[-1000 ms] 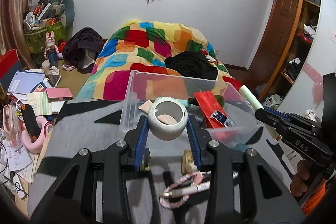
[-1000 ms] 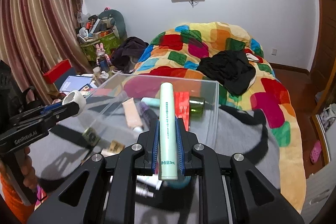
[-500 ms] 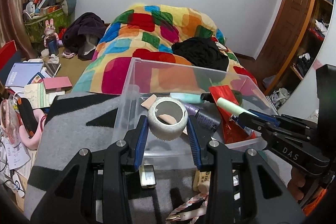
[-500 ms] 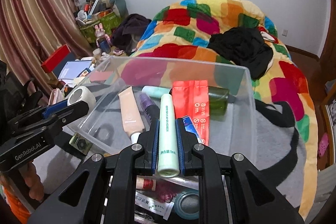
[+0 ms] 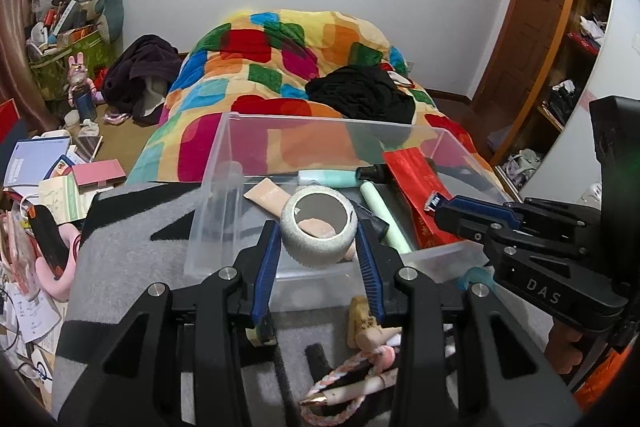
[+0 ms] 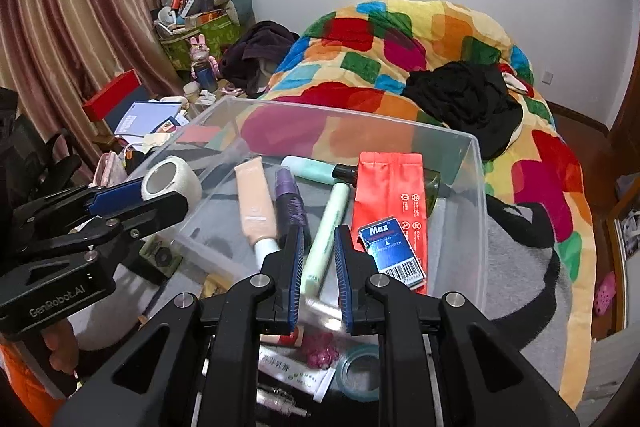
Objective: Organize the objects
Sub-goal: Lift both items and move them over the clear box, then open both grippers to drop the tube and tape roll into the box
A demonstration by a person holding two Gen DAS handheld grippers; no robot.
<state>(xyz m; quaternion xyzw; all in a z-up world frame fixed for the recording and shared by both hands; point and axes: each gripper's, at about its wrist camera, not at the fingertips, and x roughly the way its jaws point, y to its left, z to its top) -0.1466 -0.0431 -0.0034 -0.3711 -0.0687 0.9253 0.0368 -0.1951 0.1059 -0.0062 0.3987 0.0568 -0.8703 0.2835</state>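
A clear plastic bin point(image 5: 240, 143) point(image 6: 476, 187) stands on a grey blanket. My left gripper point(image 5: 319, 239) is shut on a white tape roll point(image 5: 319, 227) and holds it over the bin's near wall; the roll also shows in the right wrist view point(image 6: 170, 181). My right gripper point(image 6: 318, 247) is open over the bin's near edge. A pale green tube point(image 6: 328, 227) point(image 5: 382, 213) lies loose in the bin between and below its fingers. The bin also holds a beige tube point(image 6: 254, 203), a purple bottle point(image 6: 292, 199), a red pouch point(image 6: 390, 195) and a blue Max packet point(image 6: 390, 253).
In front of the bin lie a teal tape ring point(image 6: 358, 371), a sachet point(image 6: 296, 367), a braided cord with a pen point(image 5: 352, 383) and small boxes point(image 5: 362, 319). A bed with a colourful quilt point(image 5: 280, 75) lies behind. Clutter and books point(image 5: 40, 167) sit at the left.
My right gripper opened and let go of the pale green tube, which now lies in the bin. Both grippers moved forward over the bin; the left still holds the tape roll.
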